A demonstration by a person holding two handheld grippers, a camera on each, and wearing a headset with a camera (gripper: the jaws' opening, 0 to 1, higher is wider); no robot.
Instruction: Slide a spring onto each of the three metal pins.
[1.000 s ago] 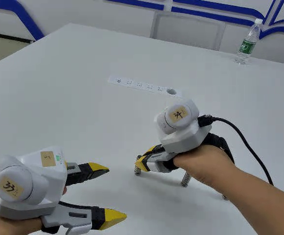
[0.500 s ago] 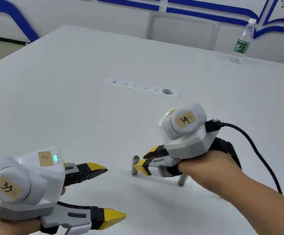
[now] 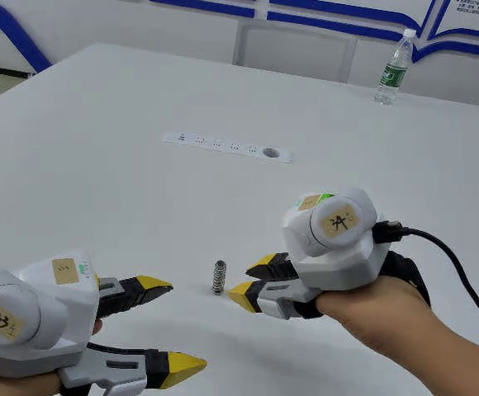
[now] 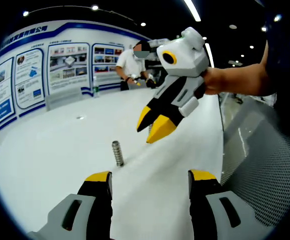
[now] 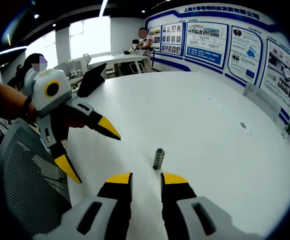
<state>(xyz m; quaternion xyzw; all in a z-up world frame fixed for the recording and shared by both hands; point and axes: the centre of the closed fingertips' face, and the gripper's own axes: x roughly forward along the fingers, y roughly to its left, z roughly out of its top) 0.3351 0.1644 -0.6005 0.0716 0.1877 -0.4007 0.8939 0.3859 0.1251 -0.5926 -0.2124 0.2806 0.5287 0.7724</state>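
Note:
One small metal spring stands upright on the white table, and I cannot make out the pin inside it. My right gripper hovers just right of it, clear of the spring, jaws a little apart and holding nothing. In the right gripper view the spring stands just ahead of that gripper. My left gripper waits open and empty at the near left. In the left gripper view the spring is ahead and to the left of the left gripper, and the right gripper hangs above it.
A white power strip lies flat at mid-table. A water bottle stands at the far right edge and a chair behind the far edge. The right gripper's black cable trails to the right. People stand in the background.
My right gripper has drawn back to the right, away from the spring, and its jaws have parted. Two other springs seen earlier near the right hand are now hidden. The left gripper stays put.

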